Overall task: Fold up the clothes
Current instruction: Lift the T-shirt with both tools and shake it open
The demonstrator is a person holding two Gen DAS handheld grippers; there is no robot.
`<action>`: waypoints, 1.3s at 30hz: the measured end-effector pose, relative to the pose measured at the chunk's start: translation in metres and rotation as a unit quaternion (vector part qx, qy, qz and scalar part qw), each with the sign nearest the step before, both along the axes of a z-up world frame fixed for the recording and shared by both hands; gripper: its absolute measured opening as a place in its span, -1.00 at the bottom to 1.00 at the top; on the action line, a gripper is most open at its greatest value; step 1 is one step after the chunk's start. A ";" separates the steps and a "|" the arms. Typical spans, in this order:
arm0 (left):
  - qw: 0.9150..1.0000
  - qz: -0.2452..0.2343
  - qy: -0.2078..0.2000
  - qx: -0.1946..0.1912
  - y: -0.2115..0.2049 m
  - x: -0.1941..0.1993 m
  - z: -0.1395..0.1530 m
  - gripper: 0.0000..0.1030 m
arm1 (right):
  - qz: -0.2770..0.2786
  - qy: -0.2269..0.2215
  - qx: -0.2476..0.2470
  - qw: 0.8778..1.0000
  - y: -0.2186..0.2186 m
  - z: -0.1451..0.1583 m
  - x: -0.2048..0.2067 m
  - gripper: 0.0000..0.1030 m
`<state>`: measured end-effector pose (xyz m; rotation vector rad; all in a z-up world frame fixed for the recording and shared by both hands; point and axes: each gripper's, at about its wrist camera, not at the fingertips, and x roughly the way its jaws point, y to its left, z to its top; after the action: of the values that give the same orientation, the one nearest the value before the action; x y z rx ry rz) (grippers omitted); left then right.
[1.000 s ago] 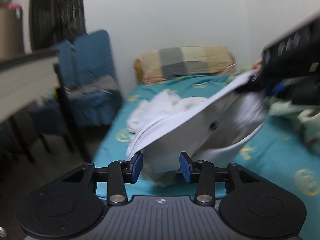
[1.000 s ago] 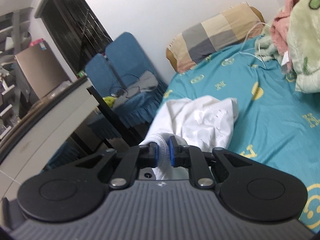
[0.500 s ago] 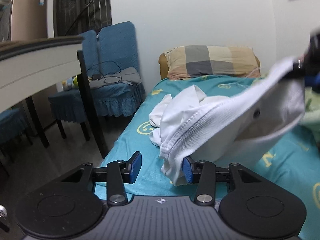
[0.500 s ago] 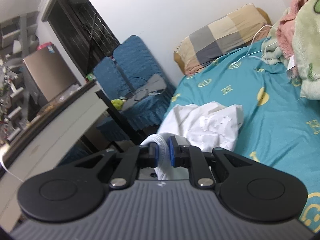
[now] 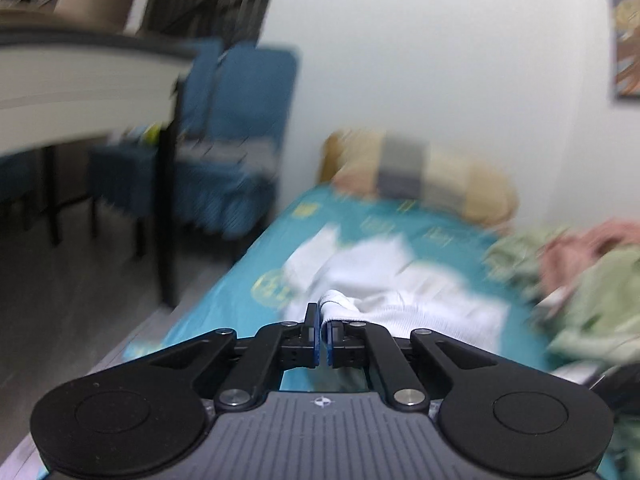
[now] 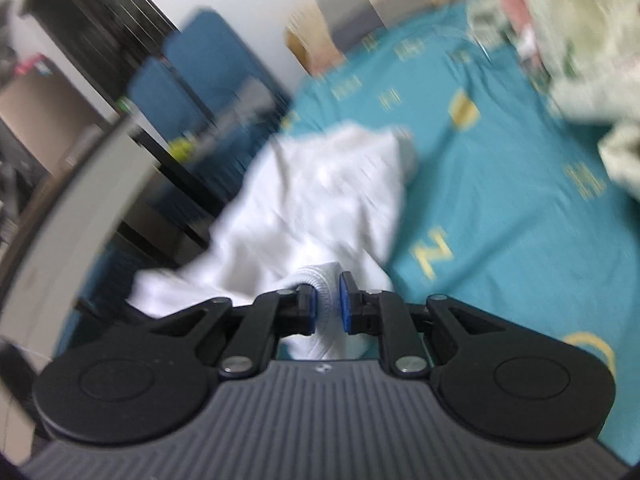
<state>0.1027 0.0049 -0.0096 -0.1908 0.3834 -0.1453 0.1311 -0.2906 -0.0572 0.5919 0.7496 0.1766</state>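
Note:
A white garment (image 5: 400, 300) lies crumpled on the teal bed sheet (image 5: 256, 292), near the bed's left edge. My left gripper (image 5: 322, 320) is shut on a ribbed hem of the white garment at its near end. In the right wrist view the same white garment (image 6: 320, 196) spreads ahead over the sheet's edge. My right gripper (image 6: 326, 304) is shut on another ribbed fold of it, which bulges up between the blue pads. Both views are blurred by motion.
A plaid pillow (image 5: 420, 176) lies at the head of the bed by the white wall. Green and pink blankets (image 5: 592, 280) are heaped on the right. Blue-covered chairs (image 5: 236, 128) and a white-topped desk (image 5: 80, 92) stand left of the bed, over a dark floor.
My left gripper went from open beside the garment's edge to shut on its hem. The garment, earlier stretched up in the air, now hangs low over the bed. My right gripper dipped toward the sheet.

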 end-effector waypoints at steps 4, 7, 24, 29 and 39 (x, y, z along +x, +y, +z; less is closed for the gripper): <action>0.998 -0.046 -0.032 -0.026 0.003 -0.012 0.022 -0.94 | 0.004 0.050 -0.010 0.999 0.002 -0.016 0.003 -0.63; 0.997 -0.053 -0.032 -0.037 0.003 -0.013 0.026 -0.94 | 0.027 0.065 -0.021 0.997 0.012 -0.015 0.001 -0.17; 0.997 0.003 -0.003 -0.073 0.032 0.005 0.017 -0.94 | -0.083 0.085 -0.170 0.978 0.073 -0.036 -0.025 0.50; 0.998 0.023 -0.003 -0.058 0.032 0.007 0.013 -0.94 | -0.107 0.112 -0.120 0.981 0.064 -0.035 -0.038 0.44; 0.999 0.007 0.052 -0.013 0.011 0.018 -0.017 -0.92 | -0.168 0.041 -0.073 0.982 0.036 -0.019 -0.038 -0.70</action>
<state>0.1212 0.0162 -0.0269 -0.2281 0.4838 -0.1264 0.0926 -0.2550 -0.0762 0.5798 0.7236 -0.2138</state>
